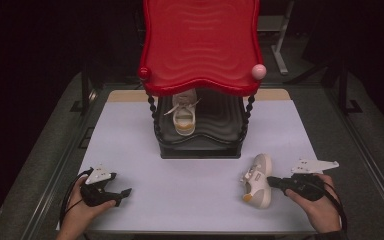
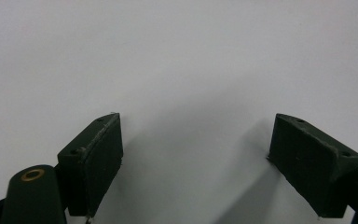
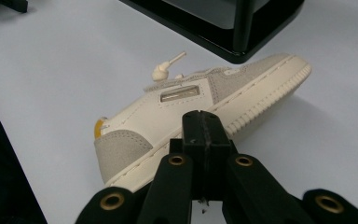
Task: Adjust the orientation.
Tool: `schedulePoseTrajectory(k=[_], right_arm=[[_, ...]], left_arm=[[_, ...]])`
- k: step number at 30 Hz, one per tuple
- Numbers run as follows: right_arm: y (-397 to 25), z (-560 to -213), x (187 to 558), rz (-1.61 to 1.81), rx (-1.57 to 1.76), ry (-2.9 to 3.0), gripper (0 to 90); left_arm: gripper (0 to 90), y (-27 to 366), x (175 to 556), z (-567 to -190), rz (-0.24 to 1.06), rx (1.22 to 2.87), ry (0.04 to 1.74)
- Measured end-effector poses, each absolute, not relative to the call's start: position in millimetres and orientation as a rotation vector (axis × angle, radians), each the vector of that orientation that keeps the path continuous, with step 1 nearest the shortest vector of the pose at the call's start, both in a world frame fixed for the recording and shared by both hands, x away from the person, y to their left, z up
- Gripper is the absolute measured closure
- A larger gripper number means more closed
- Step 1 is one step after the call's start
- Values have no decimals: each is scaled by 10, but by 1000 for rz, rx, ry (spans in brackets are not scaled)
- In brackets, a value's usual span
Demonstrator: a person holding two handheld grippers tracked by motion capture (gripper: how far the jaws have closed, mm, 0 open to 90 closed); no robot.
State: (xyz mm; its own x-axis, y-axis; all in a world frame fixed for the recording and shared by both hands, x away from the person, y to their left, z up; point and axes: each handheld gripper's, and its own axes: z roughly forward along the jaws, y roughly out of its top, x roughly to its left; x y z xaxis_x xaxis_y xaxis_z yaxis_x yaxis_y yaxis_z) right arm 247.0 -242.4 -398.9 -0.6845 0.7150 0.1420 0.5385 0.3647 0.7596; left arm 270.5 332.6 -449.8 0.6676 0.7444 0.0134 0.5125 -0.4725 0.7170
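A small cream and grey sneaker (image 1: 258, 181) lies on the white table (image 1: 190, 175) at the front right, heel with a yellow tab toward the person. In the right gripper view the same sneaker (image 3: 186, 100) lies side-on with its sole facing the jaws. My right gripper (image 1: 271, 181) is shut, its tips right at the sneaker's outer side; the closed jaws of my right gripper (image 3: 204, 127) have nothing between them. A matching second sneaker (image 1: 184, 117) stands on the black lower shelf (image 1: 215, 132). My left gripper (image 1: 124, 196) rests open at the front left, and my left gripper (image 2: 196, 140) spreads over bare table.
A two-tier stand with a red wavy top tray (image 1: 200, 45) and beaded black posts (image 1: 154, 117) stands at the table's back centre. A corner of its black base (image 3: 242, 42) lies just beyond the sneaker. Dark floor and metal frames surround the table.
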Motion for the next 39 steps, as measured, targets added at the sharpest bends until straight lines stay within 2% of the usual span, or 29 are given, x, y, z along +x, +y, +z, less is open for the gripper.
schedulePoseTrajectory(k=[20,29,39], right_arm=[[-2807,-4227,2332,1116,1266,2379,900],[-2827,-4347,2320,1085,1275,2430,899],[-3028,-4350,2599,1067,1396,2312,899]], left_arm=[[162,3328,2707,-4497,422,2183,965],[162,3328,2706,-4497,423,2183,964],[162,3328,2708,-4497,423,2184,964]])
